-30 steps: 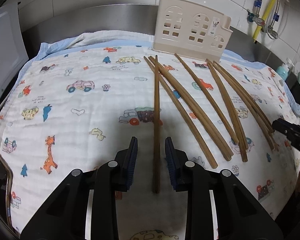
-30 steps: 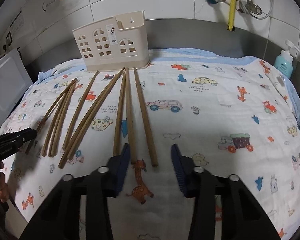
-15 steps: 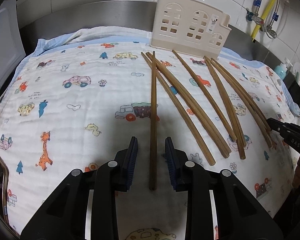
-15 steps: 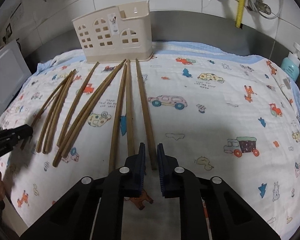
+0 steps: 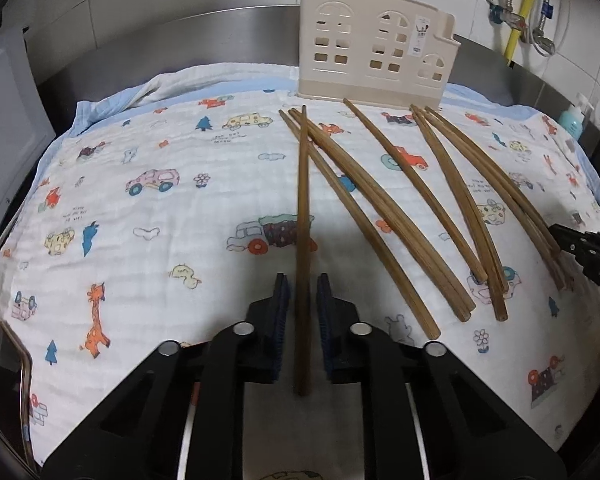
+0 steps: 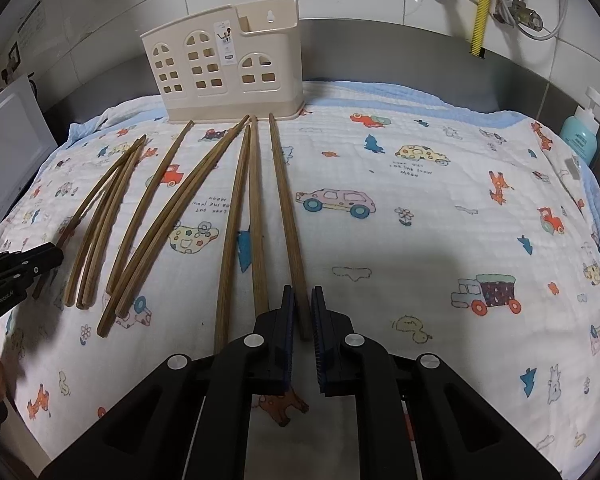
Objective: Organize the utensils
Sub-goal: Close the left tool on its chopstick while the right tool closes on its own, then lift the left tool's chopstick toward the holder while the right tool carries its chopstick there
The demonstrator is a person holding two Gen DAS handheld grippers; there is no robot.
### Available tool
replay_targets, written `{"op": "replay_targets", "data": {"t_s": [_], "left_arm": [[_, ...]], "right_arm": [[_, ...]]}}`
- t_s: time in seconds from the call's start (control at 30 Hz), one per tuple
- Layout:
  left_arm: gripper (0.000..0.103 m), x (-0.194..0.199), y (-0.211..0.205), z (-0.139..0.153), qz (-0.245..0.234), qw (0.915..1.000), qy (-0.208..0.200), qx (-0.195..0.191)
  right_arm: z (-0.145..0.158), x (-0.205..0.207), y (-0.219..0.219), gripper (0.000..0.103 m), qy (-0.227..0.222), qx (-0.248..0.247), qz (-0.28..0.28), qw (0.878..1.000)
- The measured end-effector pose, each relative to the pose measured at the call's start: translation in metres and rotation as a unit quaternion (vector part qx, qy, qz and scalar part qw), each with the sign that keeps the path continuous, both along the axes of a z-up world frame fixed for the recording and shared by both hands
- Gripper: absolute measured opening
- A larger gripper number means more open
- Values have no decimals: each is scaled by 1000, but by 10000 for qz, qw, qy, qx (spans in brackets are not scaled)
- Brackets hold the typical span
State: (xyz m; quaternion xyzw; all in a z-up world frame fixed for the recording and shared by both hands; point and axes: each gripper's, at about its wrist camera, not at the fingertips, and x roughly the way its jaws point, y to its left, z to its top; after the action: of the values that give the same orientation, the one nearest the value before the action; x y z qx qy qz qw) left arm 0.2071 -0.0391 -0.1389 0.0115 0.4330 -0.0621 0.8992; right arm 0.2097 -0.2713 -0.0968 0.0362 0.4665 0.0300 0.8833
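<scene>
Two views are given, each looking down along a pair of black gripper jaws at a counter covered by a white cloth (image 5: 172, 216) printed with cartoon cars, giraffes and trees.

In the left wrist view, the left gripper (image 5: 302, 292) is seen closed almost fully on a single brown wooden chopstick (image 5: 302, 240). The chopstick is held between the blue pads near its blunt end, which sticks out a little behind the jaws; the rest runs straight ahead from them over the cloth. To the right of these jaws, more chopsticks (image 5: 412, 216) lie fanned out on the cloth, and the tip of the other gripper is seen at the far right edge.

In the right wrist view, the right gripper (image 6: 303, 300) is likewise closed almost fully on another chopstick (image 6: 286, 216), gripped near its lower end, with the stick reaching straight ahead from the jaws. Just left of these jaws two chopsticks lie side by side, and further left the remaining ones are spread out.

Ahead of both pairs of jaws, at the far edge of the cloth, a cream plastic utensil holder (image 6: 220, 68) shaped like a house with window cut-outs stands upright against a steel backsplash. The thin ends of the chopsticks point toward it.
</scene>
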Motion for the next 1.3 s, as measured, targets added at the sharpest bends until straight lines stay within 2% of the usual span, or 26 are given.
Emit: {"op": "replay_targets", "data": {"t_s": [0.13,0.27,0.5,0.7,1.03,1.3], "left_arm": [[6,0,4,4,-11,10000,17,-93],[6,-7,6,18,-59,9998,-158,-146],[6,-23,9,58,-331,9972,-621,-262],[6,-25,13,92,-510,9937,-899,-423],[5,-9,13,129,-747,9899,-1065,-568],[5,10,-3,155,-955,9865,-1283,-356]], "right_arm": [[6,-4,0,8,-69,86,-29,9999],[26,-13,-1,7,-329,69,-84,9994],[87,-26,1,7,-1052,-37,-29,9944],[135,-22,7,7,-1469,-65,144,9890],[189,7,19,7,-1671,-232,532,9842],[229,47,18,7,-1719,-237,643,9827]]}}
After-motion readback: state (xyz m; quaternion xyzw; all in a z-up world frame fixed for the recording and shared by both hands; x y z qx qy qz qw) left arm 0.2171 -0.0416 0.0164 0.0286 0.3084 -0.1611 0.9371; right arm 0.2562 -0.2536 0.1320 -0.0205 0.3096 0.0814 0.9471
